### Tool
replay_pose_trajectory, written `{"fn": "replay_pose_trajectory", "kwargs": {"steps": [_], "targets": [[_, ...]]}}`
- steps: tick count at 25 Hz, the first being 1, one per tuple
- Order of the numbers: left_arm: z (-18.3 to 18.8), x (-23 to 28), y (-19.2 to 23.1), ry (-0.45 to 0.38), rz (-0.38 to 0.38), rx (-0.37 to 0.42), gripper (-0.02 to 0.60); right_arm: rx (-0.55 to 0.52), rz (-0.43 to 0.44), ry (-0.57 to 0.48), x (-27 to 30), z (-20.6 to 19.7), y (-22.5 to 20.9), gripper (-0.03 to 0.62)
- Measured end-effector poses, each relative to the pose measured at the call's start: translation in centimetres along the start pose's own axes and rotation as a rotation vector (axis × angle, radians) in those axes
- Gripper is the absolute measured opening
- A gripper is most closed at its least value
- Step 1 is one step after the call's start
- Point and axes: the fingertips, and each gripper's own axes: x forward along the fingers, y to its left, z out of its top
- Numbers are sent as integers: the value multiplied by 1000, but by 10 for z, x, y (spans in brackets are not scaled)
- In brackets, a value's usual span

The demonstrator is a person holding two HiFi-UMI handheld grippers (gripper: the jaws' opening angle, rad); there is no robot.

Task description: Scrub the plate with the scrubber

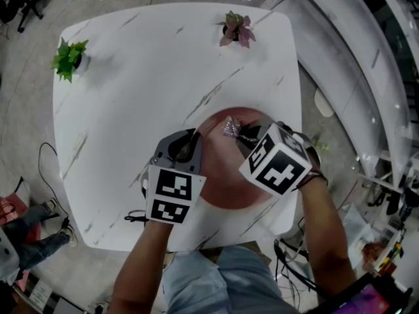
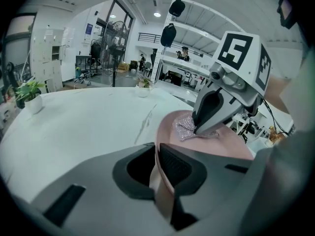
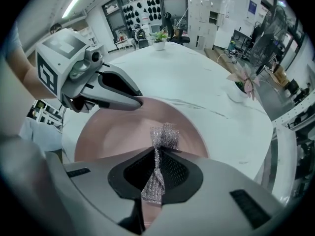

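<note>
A round pink plate (image 1: pixel 226 187) lies on the white marble table near its front right edge. My left gripper (image 1: pixel 190 146) is shut on the plate's left rim (image 2: pixel 160 171), which runs between its jaws. My right gripper (image 1: pixel 241 135) is shut on a silvery mesh scrubber (image 3: pixel 162 139), whose free end rests on the far part of the plate (image 3: pixel 113 132). In the left gripper view the scrubber (image 2: pixel 184 128) lies on the plate (image 2: pixel 216 146) under the right gripper (image 2: pixel 197 127). The left gripper (image 3: pixel 140 102) shows at the plate's far rim in the right gripper view.
A green potted plant (image 1: pixel 69 57) stands at the table's far left corner, a pink-leaved plant (image 1: pixel 236 30) at the far right. The table's edge (image 1: pixel 296 110) runs close to the plate's right side. White shelving (image 1: pixel 353 64) lies beyond.
</note>
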Motion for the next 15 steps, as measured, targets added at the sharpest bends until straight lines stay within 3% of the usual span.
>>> {"fn": "replay_pose_trajectory", "kwargs": {"steps": [15], "targets": [[0,1,0,-8,-1,13,28,-83,130,-20,3,2,80,49]]}}
